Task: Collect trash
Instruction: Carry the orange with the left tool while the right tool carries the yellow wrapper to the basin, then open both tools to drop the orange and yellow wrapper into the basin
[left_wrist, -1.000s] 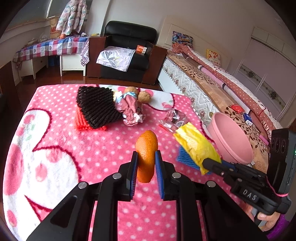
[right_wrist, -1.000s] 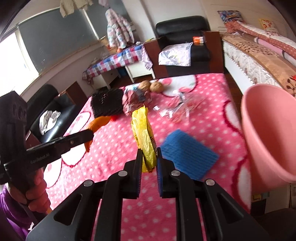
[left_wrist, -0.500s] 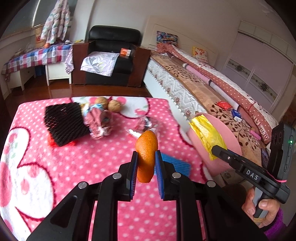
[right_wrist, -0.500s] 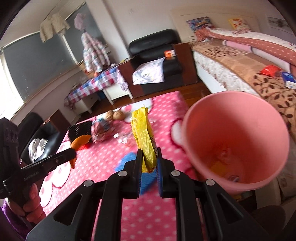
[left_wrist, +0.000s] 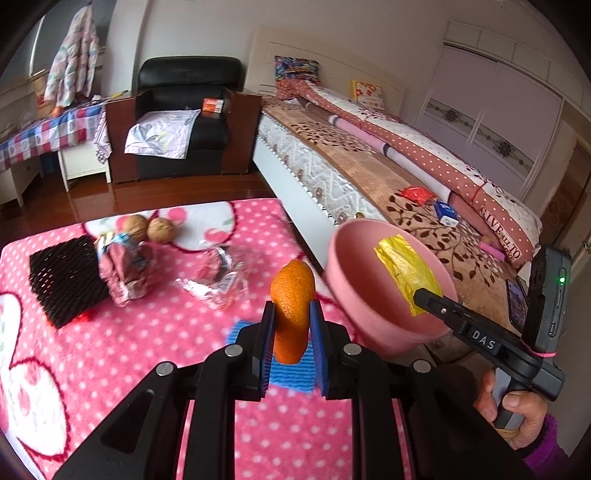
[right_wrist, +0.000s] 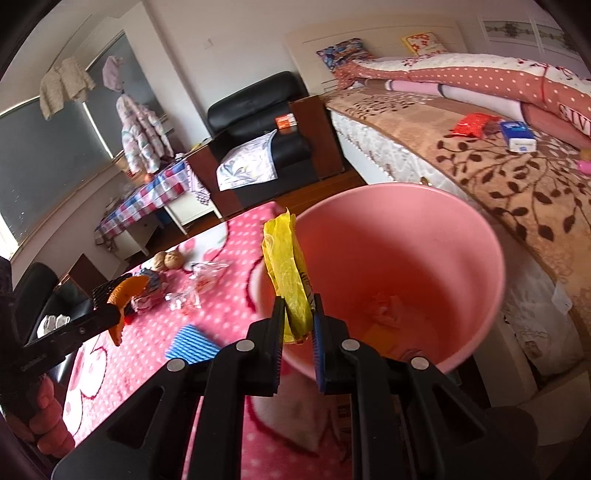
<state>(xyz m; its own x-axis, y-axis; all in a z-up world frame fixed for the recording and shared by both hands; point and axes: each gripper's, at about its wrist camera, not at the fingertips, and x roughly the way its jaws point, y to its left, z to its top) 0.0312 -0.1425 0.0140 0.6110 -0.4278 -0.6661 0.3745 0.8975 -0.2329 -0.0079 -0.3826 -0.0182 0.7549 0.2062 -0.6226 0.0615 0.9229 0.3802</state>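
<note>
Pink polka-dot tablecloth (left_wrist: 147, 369) is seen lower left, bed (left_wrist: 388, 166) at right. Pink bin (right_wrist: 461, 258), centre right, is seen with scraps at its bottom. Yellow wrapper (right_wrist: 288, 273) is pinched by right gripper (right_wrist: 298, 332) over the rim; orange peel (left_wrist: 291, 306) is clamped in left gripper (left_wrist: 293, 332) at frame centre.

White capitals "DAS" show clearly on the black arm of the right gripper (left_wrist: 428, 299), seen from the left wrist view. On the bed, the red polka-dot quilt (left_wrist: 506, 236) carries dark lettering along its folded edge; it reads roughly "GIVE ALL TO", the last letters less sure. From the right wrist view the same quilt (right_wrist: 569, 118) shows only a cut-off fragment, something like "SILV". Print on the blue box and the orange box is too small to read.
</note>
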